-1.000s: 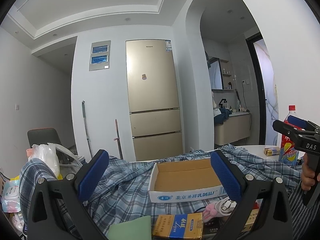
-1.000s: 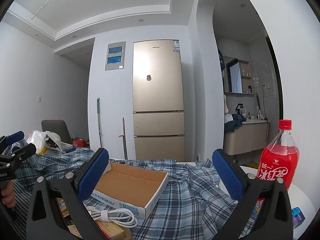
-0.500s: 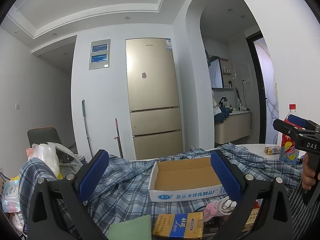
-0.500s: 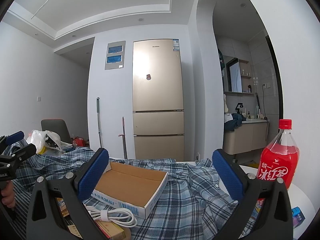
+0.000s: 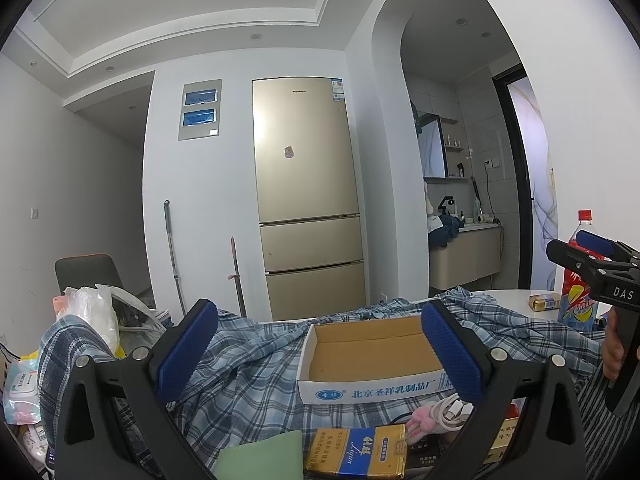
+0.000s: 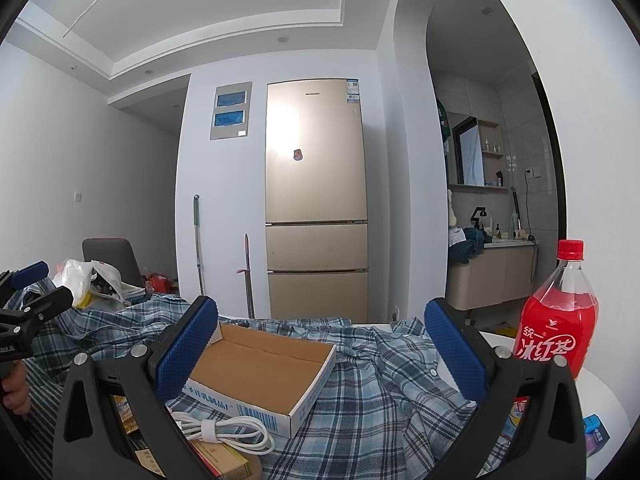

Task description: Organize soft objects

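box (image 5: 372, 354) on shirt (image 5: 248, 360); bottle (image 6: 558, 320) right.

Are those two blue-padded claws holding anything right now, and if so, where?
Nothing is held. The left hand-held gripper and the right hand-held gripper both hang open above the plaid shirt and the empty cardboard box, touching neither.

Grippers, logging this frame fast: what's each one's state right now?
Left gripper: open, holding nothing, above the crumpled blue plaid shirt.
Right gripper: open, holding nothing.
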